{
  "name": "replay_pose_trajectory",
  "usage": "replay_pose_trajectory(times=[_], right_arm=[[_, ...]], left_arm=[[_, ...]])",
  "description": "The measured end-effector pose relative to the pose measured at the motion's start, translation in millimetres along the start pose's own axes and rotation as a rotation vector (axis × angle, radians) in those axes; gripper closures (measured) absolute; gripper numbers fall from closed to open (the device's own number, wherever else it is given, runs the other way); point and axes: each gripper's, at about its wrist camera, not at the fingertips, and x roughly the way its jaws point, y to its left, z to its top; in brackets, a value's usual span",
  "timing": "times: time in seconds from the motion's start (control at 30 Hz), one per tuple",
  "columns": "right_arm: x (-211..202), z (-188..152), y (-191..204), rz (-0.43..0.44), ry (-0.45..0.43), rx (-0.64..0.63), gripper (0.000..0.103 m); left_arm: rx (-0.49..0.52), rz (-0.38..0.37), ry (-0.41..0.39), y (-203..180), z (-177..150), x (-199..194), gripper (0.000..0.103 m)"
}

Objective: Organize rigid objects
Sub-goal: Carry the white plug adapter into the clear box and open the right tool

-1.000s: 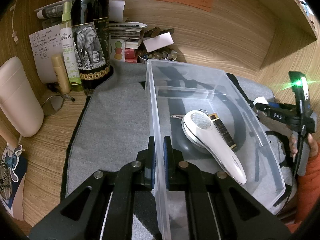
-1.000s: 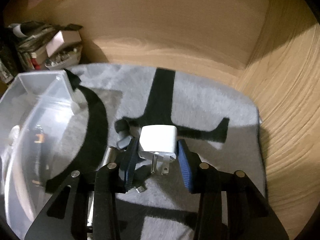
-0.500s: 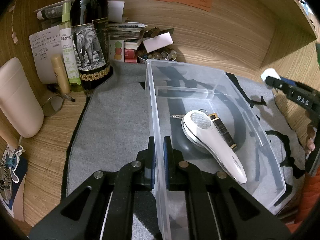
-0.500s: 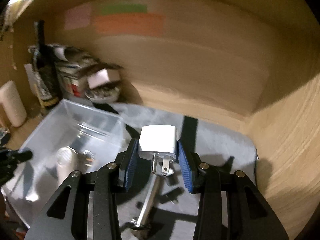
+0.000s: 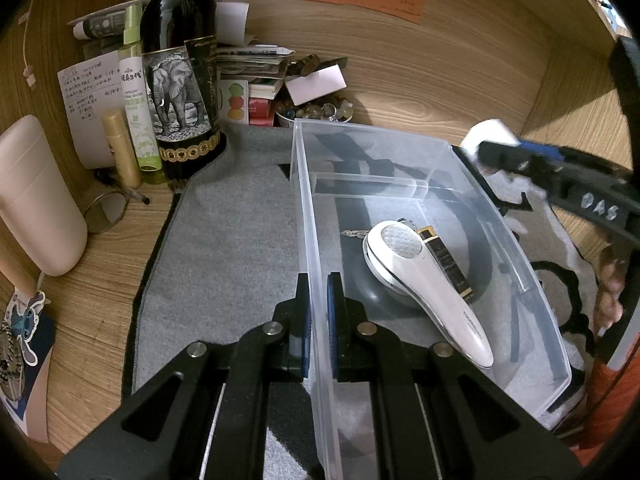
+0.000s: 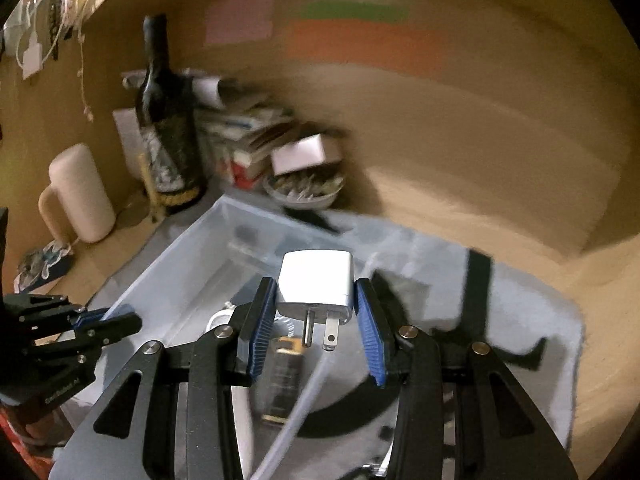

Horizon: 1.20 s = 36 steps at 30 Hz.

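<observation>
My left gripper (image 5: 317, 312) is shut on the left wall of a clear plastic bin (image 5: 308, 216). Inside the bin lie a white handheld device (image 5: 424, 276), a black-and-gold lighter (image 5: 446, 260) and some keys (image 5: 354, 233). My right gripper (image 6: 316, 322) is shut on a white plug adapter (image 6: 316, 282), prongs pointing toward the camera, held above the bin (image 6: 168, 292). In the left wrist view the right gripper (image 5: 496, 150) with the adapter (image 5: 486, 132) hovers over the bin's far right corner. The left gripper also shows in the right wrist view (image 6: 120, 322).
A dark wine bottle (image 5: 180, 72), a spray bottle (image 5: 138, 100), a beige container (image 5: 36, 196), stacked papers and a bowl of small items (image 5: 316, 112) crowd the back left. A grey mat (image 5: 232, 240) covers the wooden desk. Wooden walls close in behind and right.
My right gripper has lifted the plug adapter off the mat and carried it left, over the bin. My left gripper has stayed clamped on the bin wall.
</observation>
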Motion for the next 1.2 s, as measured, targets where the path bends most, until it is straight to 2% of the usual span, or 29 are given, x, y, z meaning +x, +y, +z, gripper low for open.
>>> replay_pose_trajectory(times=[0.27, 0.57, 0.67, 0.73, 0.83, 1.0, 1.2], right_arm=[[29, -10, 12, 0.038, 0.107, -0.029, 0.066], [37, -15, 18, 0.06, 0.158, -0.047, 0.066], [34, -14, 17, 0.055, 0.149, -0.048, 0.063], [28, -13, 16, 0.054, 0.134, -0.043, 0.055], [19, -12, 13, 0.044, 0.109, -0.036, 0.05], [0, -9, 0, 0.001, 0.064, -0.006, 0.045], [-26, -5, -30, -0.055, 0.003, 0.064, 0.044]], left_arm=[[0.0, -0.002, 0.0, -1, 0, 0, 0.096], [-0.003, -0.007, -0.001, -2, 1, 0, 0.096], [-0.002, -0.007, -0.001, -2, 1, 1, 0.096], [-0.003, -0.008, -0.001, -1, 1, 0, 0.096], [-0.004, -0.008, -0.002, -1, 1, 0, 0.096], [-0.003, -0.007, -0.002, -2, 1, 1, 0.096], [0.0, -0.006, -0.001, -2, 1, 1, 0.096]])
